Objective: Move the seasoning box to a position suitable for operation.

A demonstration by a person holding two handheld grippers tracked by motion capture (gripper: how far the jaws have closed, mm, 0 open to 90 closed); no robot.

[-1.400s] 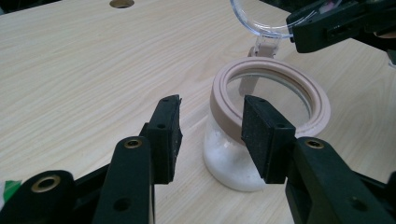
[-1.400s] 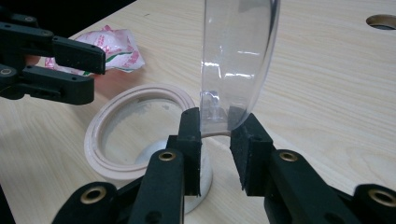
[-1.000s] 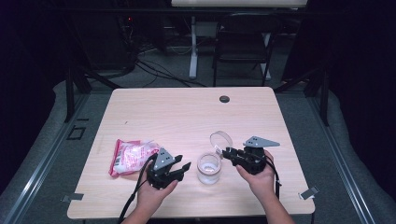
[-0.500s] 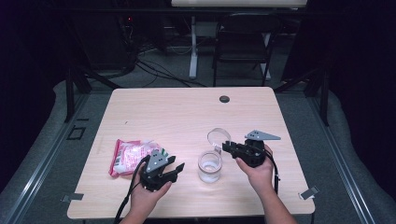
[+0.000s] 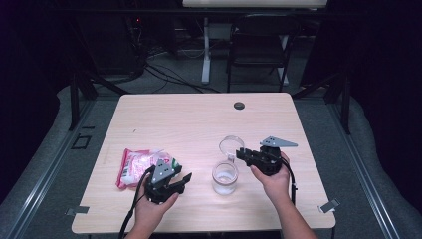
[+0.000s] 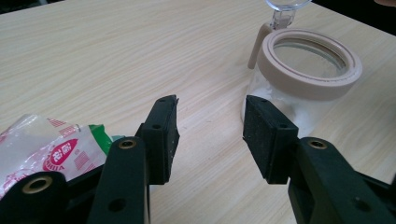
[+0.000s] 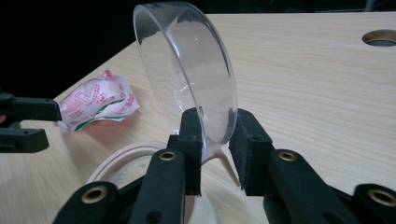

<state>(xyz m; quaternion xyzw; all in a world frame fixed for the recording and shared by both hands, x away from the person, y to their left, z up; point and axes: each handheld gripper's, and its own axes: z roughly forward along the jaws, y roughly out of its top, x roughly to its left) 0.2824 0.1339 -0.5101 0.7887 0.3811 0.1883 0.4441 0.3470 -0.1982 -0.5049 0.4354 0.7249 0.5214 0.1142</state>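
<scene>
A clear glass jar with a beige rim stands on the wooden table, its mouth uncovered. Its clear round lid stands tilted up behind it, joined to the rim by a beige strap. My right gripper is shut on the lid's lower edge, just right of the jar. My left gripper is open with nothing between its fingers, low over the table left of the jar. A pink, white and green plastic bag lies beside it.
A dark round cable hole sits near the table's far edge. A black chair and cables stand on the floor beyond the table. The table's front edge runs close under both hands.
My left gripper has drawn a little left and back from the jar. My right gripper has risen slightly, still on the lid.
</scene>
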